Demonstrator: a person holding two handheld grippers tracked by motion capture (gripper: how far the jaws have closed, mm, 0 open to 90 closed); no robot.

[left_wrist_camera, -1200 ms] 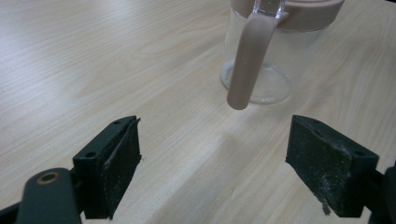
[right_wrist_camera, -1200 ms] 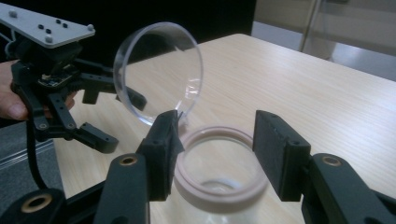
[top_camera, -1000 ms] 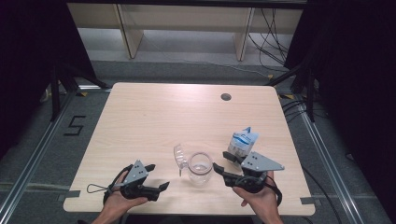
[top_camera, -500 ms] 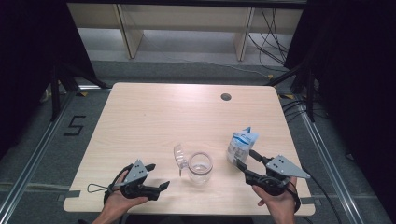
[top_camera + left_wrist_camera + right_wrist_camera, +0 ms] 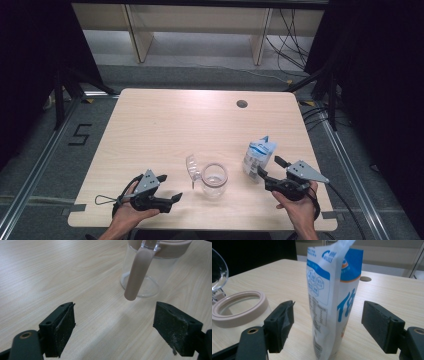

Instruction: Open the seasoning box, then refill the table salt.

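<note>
My right hand-held gripper (image 5: 328, 327) has swung from the glass jar (image 5: 214, 179) to the upright blue-and-white pouch (image 5: 332, 297) on the desk (image 5: 165, 125), jaws wide, straddling it, gripping nothing; a grasp looks next

A "5" is marked in dark tape (image 5: 80, 135) on the floor (image 5: 50, 165), just off the table's left edge in the high view. On to the pouch (image 5: 332, 297), standing upright in the right gripper view: a white and blue logo sits near its top, but the word beside it is too small to read. Below that come hexagon icons and a block of fine print, also unreadable. Large blue characters run down the pouch's right face, cut off at the fold, so they cannot be made out.
</note>
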